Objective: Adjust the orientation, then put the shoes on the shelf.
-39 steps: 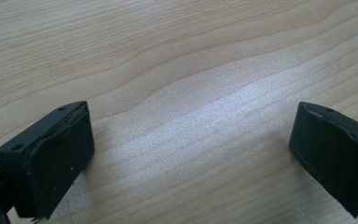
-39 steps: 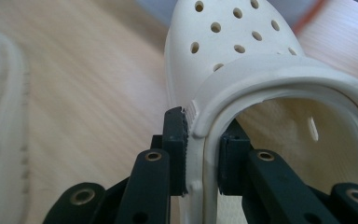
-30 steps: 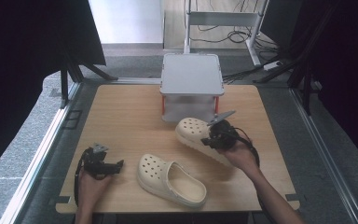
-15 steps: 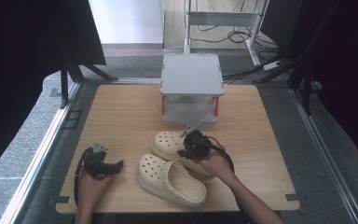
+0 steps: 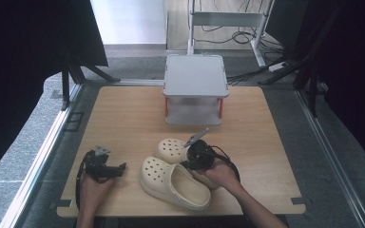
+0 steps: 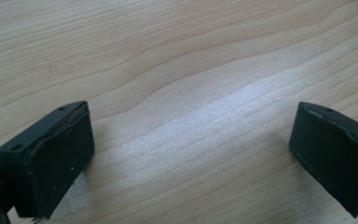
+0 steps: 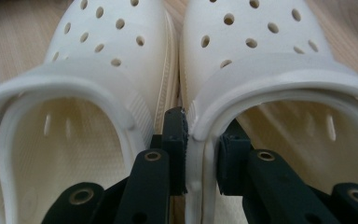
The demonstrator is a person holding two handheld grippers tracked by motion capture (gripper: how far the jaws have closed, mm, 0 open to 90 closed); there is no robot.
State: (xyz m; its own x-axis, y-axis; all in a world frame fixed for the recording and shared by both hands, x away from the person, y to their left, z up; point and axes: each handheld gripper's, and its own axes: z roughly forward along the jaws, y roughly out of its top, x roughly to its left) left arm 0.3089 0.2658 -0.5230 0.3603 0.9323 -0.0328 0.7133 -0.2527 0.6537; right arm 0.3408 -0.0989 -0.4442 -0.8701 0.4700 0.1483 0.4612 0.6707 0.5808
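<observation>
Bright even daylight on the table [image 5: 123, 118], dark surroundings, glare patch, close-ups soft.

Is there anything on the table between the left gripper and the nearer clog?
Nothing visible. Bare wooden table lies between the open left gripper and the nearer clog; the right gripper grips the other clog beyond it.

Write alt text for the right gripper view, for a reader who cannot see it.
Two cream perforated clogs sit side by side on a wooden table, toes pointing away, and the right gripper is clamped on the inner side wall of the right-hand clog. One black jaw sits in the narrow gap beside the left-hand clog, the other inside the held clog's opening.
</observation>
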